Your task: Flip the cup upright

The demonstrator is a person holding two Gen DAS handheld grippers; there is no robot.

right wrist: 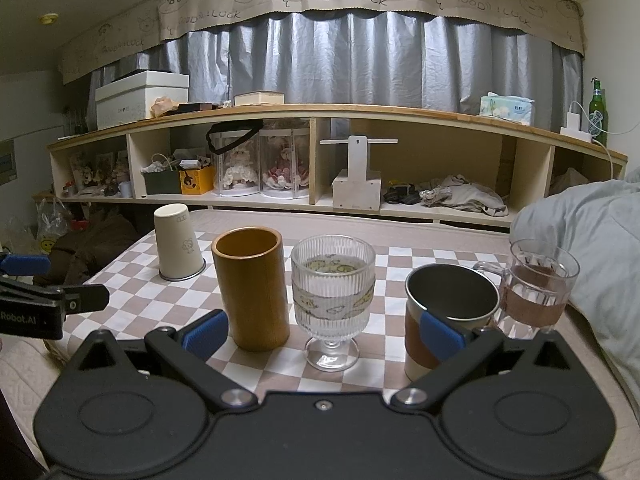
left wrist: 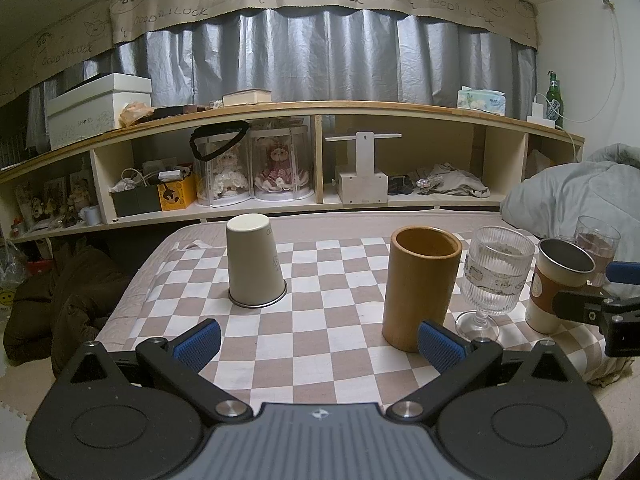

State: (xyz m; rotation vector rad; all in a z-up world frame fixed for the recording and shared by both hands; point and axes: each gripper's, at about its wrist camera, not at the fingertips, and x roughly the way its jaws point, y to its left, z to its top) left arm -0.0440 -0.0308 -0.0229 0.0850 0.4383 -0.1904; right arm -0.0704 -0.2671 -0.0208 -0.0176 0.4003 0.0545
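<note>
Ahead and slightly left of the left gripper [left wrist: 320, 344], the cream cup [left wrist: 256, 266] stands mouth-down on the checkered cloth [left wrist: 320, 360], its long axis vertical, base up. Both grippers hold nothing, jaws apart; the right gripper [right wrist: 324, 332] faces 4 upright vessels.

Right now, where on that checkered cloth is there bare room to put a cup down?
Bare checks lie between the upside-down white cup and the bamboo cup, and in front of both. Rightward it is crowded: ribbed goblet, sleeved metal cup and glass mug stand close together.
</note>
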